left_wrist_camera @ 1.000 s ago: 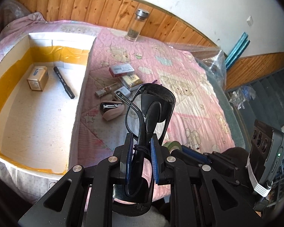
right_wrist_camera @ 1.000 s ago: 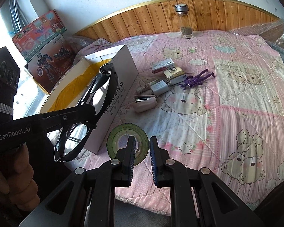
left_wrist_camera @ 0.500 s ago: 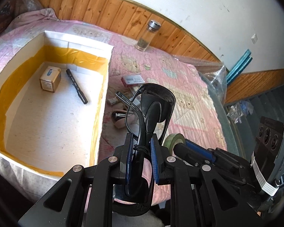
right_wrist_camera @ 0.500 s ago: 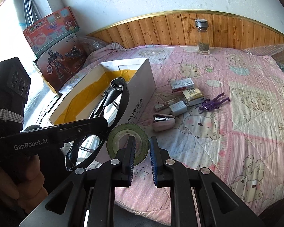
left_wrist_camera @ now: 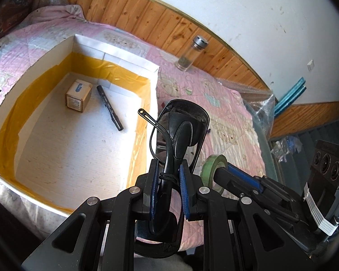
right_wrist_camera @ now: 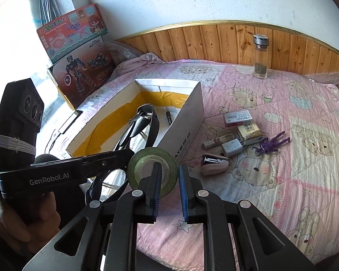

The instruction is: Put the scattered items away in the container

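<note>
While the left gripper (left_wrist_camera: 167,180) clamps folded black-framed sunglasses (left_wrist_camera: 180,131) and the right gripper (right_wrist_camera: 169,180) pinches a green tape roll (right_wrist_camera: 152,170), both loads near the white, yellow-lined cardboard box (left_wrist_camera: 115,59), calling next for release inside.

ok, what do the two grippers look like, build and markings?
Both are matte black: angular linkage arms with silver pivot bolts and blue ribbed pads on the fingers. The left gripper has white "GenRobot.AI" lettering on its side and a black three-lens module wrapped in white bands; the right gripper carries the same module.
</note>
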Available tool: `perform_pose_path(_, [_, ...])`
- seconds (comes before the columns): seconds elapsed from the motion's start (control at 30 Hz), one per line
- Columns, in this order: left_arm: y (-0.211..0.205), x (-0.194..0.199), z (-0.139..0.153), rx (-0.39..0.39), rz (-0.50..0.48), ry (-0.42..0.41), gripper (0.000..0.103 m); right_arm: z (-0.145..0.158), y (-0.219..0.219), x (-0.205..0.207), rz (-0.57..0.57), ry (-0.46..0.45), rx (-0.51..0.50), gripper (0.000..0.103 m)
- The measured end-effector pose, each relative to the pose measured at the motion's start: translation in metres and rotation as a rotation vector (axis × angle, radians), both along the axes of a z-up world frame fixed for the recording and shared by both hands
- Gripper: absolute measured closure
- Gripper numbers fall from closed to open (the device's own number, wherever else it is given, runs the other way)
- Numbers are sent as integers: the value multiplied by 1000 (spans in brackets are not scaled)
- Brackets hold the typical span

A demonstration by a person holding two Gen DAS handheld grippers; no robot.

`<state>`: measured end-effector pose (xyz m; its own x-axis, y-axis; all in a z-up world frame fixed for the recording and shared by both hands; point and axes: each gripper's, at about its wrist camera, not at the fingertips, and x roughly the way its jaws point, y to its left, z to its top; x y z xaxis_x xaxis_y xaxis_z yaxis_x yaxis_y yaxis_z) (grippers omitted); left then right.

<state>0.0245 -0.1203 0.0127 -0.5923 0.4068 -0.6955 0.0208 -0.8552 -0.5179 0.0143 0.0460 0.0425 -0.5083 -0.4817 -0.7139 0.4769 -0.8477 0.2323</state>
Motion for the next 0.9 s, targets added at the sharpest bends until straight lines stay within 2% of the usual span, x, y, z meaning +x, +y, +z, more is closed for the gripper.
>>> perform_pose_path(0.43, [-31, -10, 2, 32, 56, -2, 85, 12, -30, -15, 42, 27, 10, 87])
perform_pose_path(0.9, [-53, -29, -10, 57, 99, -65, 85, 10, -55, -37, 68, 31, 28, 87])
